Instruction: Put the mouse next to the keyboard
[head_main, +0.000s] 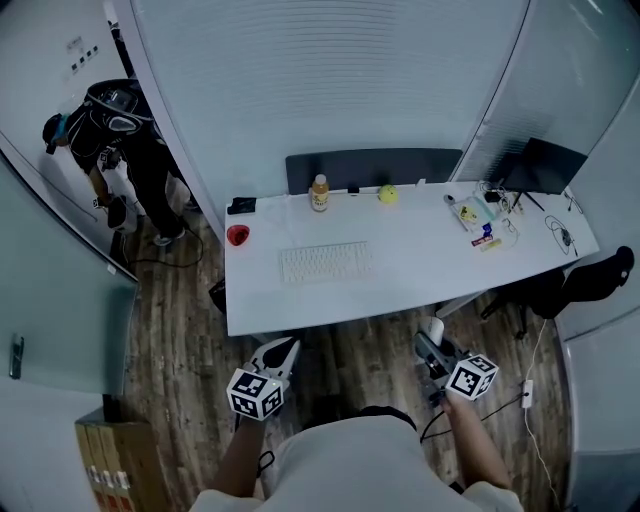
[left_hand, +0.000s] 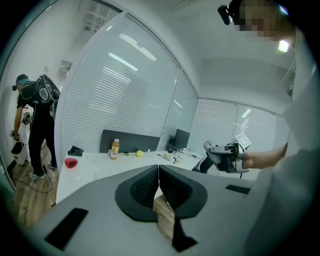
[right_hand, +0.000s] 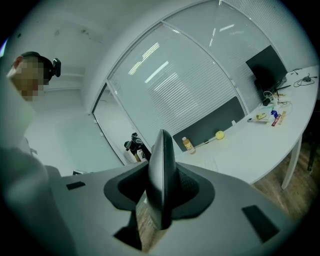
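Right gripper (head_main: 431, 338) at lower right of the frame, jaws pinching the mouse (right_hand: 161, 175) edge-on, below the desk (head_main: 420, 272) edge, left gripper (head_main: 287, 349) jaws pressed together, empty, keyboard (head_main: 325, 262) at desk centre

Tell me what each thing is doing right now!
left gripper: shut, empty.
right gripper: shut on the mouse.
mouse: held between the jaws, not yet on the desk.
keyboard: flat on the desk.
bottle: upright, cap on.
monitor: screen dark.
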